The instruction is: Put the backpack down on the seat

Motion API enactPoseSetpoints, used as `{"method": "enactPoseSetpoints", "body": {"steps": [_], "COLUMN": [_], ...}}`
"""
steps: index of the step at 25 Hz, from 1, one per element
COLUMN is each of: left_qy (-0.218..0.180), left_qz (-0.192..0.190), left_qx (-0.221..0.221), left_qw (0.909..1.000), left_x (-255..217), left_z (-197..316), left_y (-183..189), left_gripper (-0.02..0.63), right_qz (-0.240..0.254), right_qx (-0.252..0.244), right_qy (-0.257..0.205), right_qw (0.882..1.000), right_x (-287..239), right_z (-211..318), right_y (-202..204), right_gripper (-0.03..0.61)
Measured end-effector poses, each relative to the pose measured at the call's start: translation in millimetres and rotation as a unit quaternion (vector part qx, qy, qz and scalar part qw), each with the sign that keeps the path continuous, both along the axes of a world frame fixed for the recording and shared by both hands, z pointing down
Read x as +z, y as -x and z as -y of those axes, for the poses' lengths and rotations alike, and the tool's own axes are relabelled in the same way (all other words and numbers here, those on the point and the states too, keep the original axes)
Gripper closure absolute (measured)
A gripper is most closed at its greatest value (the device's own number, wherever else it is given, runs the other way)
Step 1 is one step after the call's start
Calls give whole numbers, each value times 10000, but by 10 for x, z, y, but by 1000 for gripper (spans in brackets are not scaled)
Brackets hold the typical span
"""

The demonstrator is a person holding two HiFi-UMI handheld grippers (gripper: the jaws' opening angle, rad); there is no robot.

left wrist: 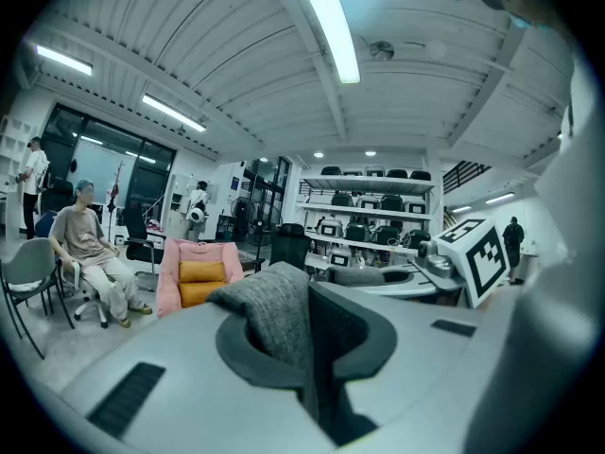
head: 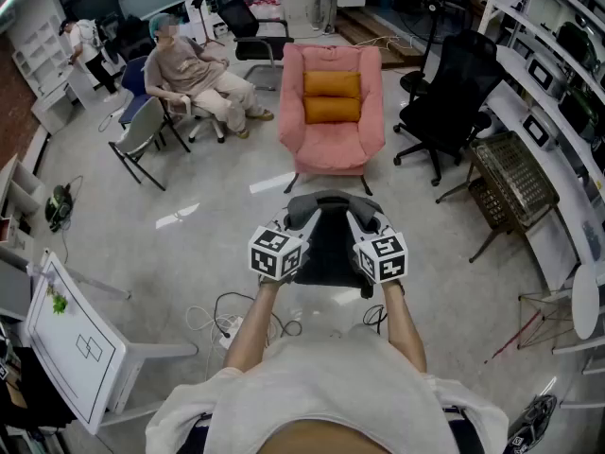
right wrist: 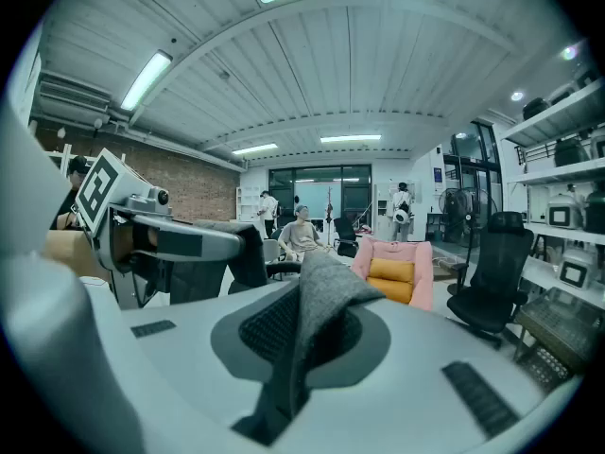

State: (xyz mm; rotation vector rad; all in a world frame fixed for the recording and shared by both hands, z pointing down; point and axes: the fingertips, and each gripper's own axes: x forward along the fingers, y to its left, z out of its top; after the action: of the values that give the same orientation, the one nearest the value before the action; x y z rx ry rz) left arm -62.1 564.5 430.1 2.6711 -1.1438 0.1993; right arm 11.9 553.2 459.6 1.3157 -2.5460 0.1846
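Observation:
A dark grey backpack (head: 329, 246) hangs in front of me, held up by its two shoulder straps. My left gripper (head: 302, 221) is shut on the left grey strap (left wrist: 272, 312), which folds over between its jaws in the left gripper view. Shut on the other strap (right wrist: 317, 303) is my right gripper (head: 359, 219). The seat is a pink armchair (head: 333, 112) with an orange cushion (head: 332, 97), standing straight ahead a short way beyond the backpack. The armchair also shows small in the left gripper view (left wrist: 197, 270) and in the right gripper view (right wrist: 397, 270).
A person (head: 194, 76) sits on a chair left of the armchair, with a grey folding chair (head: 142, 138) beside. A black office chair (head: 442, 102) and a wire basket (head: 513, 180) stand to the right, below shelves. Cables (head: 236, 322) lie on the floor near my feet; a white board (head: 80, 348) leans at the left.

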Motion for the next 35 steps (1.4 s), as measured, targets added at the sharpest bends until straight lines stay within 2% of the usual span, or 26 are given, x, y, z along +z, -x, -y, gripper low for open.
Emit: {"method": "enactPoseSetpoints", "body": {"steps": [10, 23, 35], "left_qy": [38, 189, 261], "left_qz": [-21, 21, -64], "left_qx": [-64, -237, -350], "left_qw": [10000, 9995, 9990], "left_x": [26, 183, 324], "left_z": [-138, -285, 47], "left_y": [-138, -500, -694], "left_gripper": [581, 581, 581], "right_qz": [53, 117, 50], "right_qx": [-42, -218, -301], "right_qy": [48, 218, 253], "right_qw": [10000, 9995, 9992], "right_x": [57, 242, 359], "right_z": [-127, -308, 38], "right_y": [-136, -473, -662], "right_gripper": [552, 551, 551]}}
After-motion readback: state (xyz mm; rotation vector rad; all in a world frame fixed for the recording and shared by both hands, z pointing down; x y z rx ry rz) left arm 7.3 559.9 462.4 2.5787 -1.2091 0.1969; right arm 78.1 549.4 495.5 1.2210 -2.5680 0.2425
